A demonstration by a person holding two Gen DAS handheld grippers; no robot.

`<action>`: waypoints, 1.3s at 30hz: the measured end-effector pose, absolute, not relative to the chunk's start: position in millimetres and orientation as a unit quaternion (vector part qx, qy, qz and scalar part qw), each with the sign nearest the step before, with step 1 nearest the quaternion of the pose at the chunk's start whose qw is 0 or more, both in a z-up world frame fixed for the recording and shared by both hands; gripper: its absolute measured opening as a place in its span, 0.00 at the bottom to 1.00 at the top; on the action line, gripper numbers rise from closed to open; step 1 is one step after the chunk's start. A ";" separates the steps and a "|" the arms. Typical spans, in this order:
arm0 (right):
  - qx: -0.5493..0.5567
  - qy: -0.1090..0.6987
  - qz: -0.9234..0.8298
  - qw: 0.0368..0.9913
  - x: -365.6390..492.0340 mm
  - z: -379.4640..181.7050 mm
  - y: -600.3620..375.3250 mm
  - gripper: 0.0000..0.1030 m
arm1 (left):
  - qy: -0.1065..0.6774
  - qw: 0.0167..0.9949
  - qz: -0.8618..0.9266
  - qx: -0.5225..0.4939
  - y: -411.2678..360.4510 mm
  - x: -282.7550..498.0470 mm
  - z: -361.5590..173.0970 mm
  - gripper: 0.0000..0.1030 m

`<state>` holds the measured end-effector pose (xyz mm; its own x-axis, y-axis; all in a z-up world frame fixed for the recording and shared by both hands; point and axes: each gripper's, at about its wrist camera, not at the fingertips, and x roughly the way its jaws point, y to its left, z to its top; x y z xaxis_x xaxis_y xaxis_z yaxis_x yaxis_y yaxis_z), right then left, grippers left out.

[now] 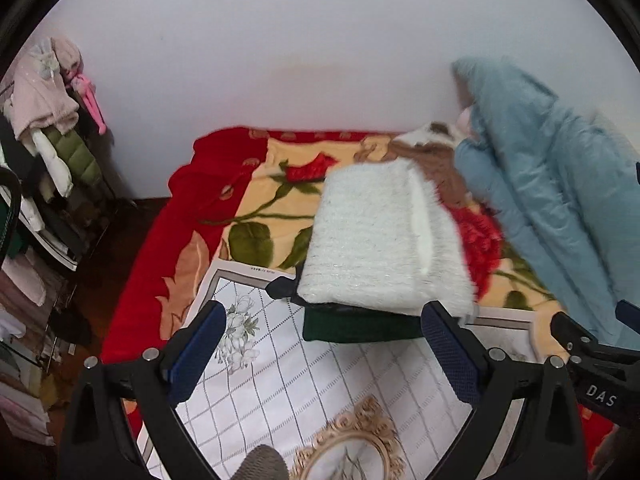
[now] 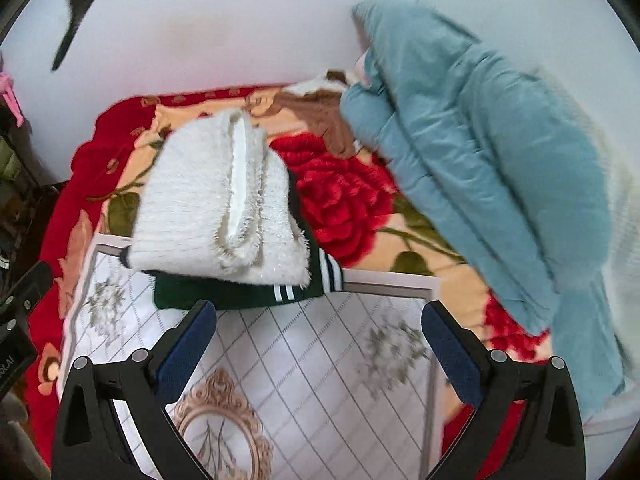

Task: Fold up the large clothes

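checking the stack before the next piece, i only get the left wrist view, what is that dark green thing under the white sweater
observer: In the right wrist view the dark green garment shows white stripes along its near edge, and it sticks out past the right side of the white sweater.
operator: ok and is my right gripper empty
observer: Yes. The right gripper has its fingers wide apart with nothing between them, only the printed mat below.
operator: anything past the blue coat
observer: A white fluffy item lies at the far right, beyond the blue coat. It is too blurred to tell what it is.
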<state>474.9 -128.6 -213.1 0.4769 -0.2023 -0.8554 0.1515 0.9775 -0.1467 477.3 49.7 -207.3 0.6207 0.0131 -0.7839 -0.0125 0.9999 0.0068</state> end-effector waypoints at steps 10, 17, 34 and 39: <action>-0.037 0.426 -0.119 0.896 321.5 -43.9 -108.9 1.00 | 0.385 0.923 0.006 -0.009 45.9 355.1 -81.9 0.97; -0.036 0.390 -0.099 0.915 233.8 30.3 -110.6 1.00 | 0.360 0.932 0.023 -0.017 48.4 288.7 -28.6 0.97; -0.037 0.367 -0.090 0.925 130.3 113.0 -116.6 1.00 | 0.376 0.926 0.031 -0.028 45.6 216.3 23.2 0.97; -0.034 0.367 -0.087 0.926 118.3 119.2 -115.9 1.00 | 0.375 0.926 0.039 -0.028 46.9 207.1 29.2 0.97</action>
